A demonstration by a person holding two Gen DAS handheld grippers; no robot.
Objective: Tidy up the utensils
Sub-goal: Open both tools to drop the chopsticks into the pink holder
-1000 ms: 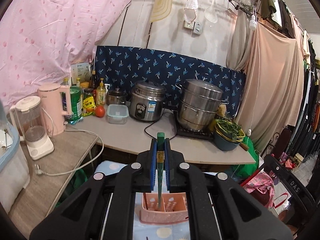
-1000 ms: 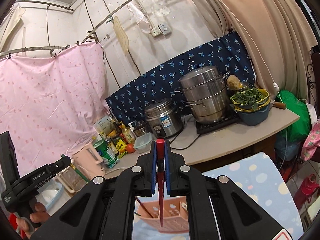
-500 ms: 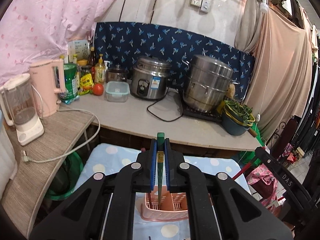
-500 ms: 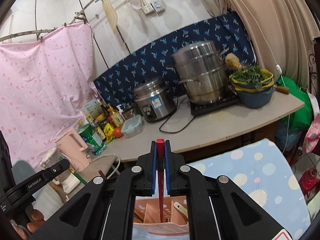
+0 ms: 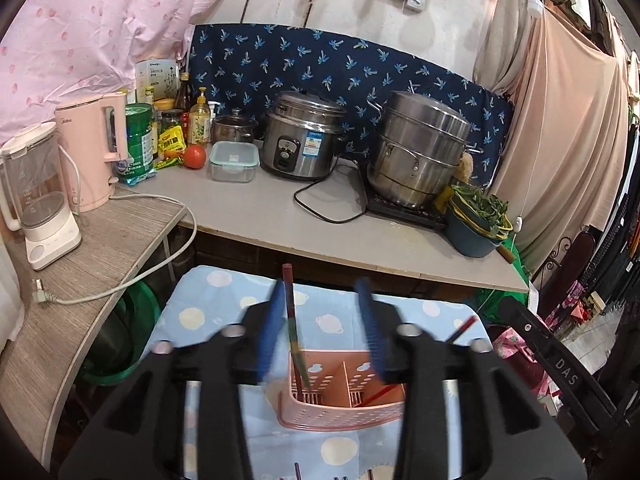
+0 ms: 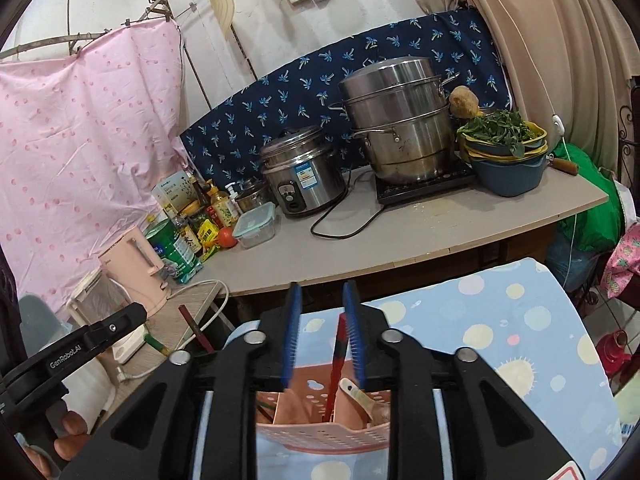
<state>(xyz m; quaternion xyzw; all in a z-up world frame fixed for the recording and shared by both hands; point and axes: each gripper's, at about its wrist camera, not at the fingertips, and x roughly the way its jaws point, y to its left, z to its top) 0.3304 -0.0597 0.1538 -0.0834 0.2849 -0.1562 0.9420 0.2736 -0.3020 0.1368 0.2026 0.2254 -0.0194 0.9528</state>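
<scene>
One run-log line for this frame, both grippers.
left gripper: open | right gripper: open | green chopstick and red chopstick: standing in pink perforated plastic utensil basket

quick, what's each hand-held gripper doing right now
Left hand-held gripper: open, green chopstick standing loose in the pink basket.
Right hand-held gripper: open, red chopstick released.

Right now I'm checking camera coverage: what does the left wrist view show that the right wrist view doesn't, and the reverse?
Only the left wrist view shows the clear blender jug on its white base and the open left tool from behind.

Only the right wrist view shows the beige spoon handle in the pink perforated plastic utensil basket, the open right tool, and the left tool's black body beside a hand.

Both show the basket, a red chopstick standing in it, the steel rice cooker and the stacked steel steamer pot.
</scene>
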